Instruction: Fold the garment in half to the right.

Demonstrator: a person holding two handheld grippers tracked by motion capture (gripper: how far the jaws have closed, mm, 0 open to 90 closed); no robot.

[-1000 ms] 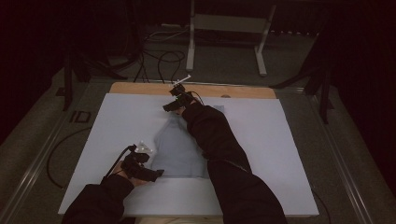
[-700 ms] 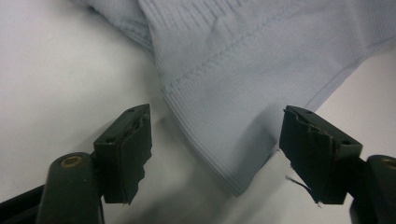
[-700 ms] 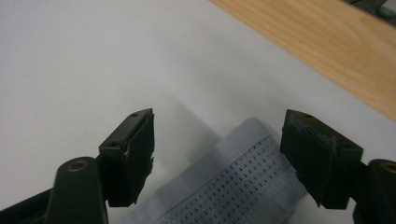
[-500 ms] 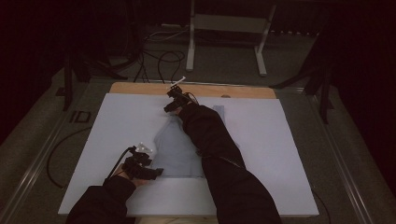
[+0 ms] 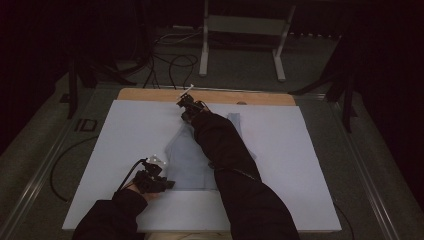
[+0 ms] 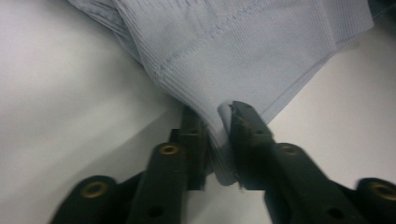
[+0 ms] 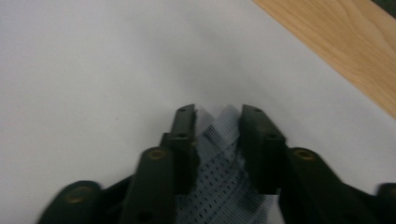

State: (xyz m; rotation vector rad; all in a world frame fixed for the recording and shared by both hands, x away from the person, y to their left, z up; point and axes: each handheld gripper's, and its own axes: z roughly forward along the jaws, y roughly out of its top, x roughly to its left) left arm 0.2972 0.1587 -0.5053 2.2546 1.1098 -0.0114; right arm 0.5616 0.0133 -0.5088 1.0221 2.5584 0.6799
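Observation:
A light blue garment [image 5: 187, 160] lies spread on the white table top [image 5: 310, 165]. My left gripper [image 5: 170, 184] sits at the garment's near left corner. Its jaws have just been closing. In the left gripper view, the left gripper [image 6: 215, 116] pinches the ribbed, stitched hem [image 6: 243, 46]. My right gripper [image 5: 184, 118] reaches to the garment's far tip, with the dark sleeve lying across the cloth. Its jaws have also just been closing. In the right gripper view, the right gripper [image 7: 217, 112] has bunched mesh fabric [image 7: 219, 172] squeezed between its jaws.
A bare wooden strip [image 5: 250, 97] runs along the table's far edge and shows as the wood [image 7: 345, 51] in the right gripper view. Cables [image 5: 170, 60] and a white stand [image 5: 240, 30] lie on the dark floor beyond. White surface stretches to both sides of the garment.
The right gripper has dipped slightly toward the garment's far tip. The left hand has stayed at the near corner.

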